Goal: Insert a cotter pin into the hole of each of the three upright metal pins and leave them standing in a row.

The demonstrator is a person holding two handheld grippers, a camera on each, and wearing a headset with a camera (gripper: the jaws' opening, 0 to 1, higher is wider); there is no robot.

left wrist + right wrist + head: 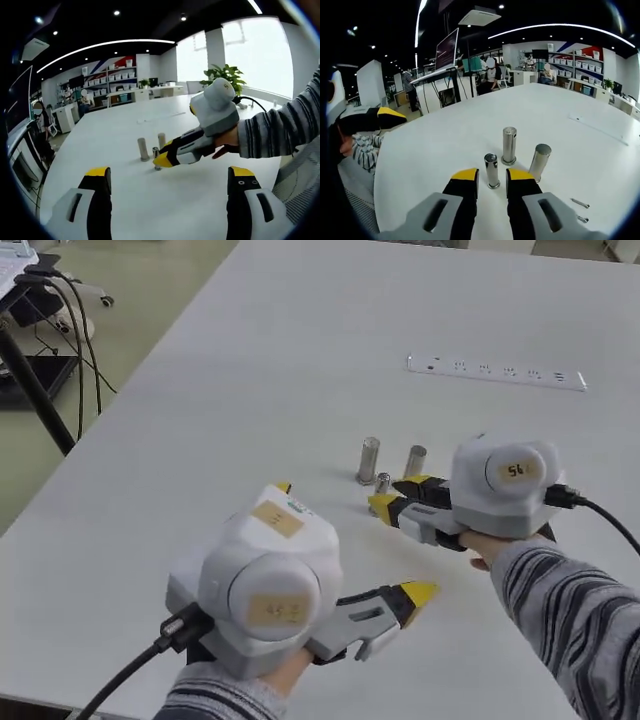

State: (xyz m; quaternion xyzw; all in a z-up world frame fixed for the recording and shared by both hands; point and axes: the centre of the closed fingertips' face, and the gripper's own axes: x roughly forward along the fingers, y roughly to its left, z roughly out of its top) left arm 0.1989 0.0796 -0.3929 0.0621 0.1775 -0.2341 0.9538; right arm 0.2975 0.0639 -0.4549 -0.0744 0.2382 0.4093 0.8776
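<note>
Yellow-tipped fingers (466, 175) of the right gripper (492, 179) stand a narrow gap apart, gripping nothing, with a short metal pin (491, 170) upright just ahead. Two taller pins (509, 145) stand vertical beyond, and two cotter pins (580, 202) lie flat to the right. Bare white table (445, 140) spreads all around. Left gripper (170, 172) gapes wide, empty.

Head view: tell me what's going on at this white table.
A person works two yellow-tipped handheld grippers over the white table. The right gripper, jaws narrowly apart, sits at the shortest of three upright silver metal pins; contact can't be told. The left gripper hangs back, jaws wide open. Two small cotter pins lie on the table beside them.
</note>
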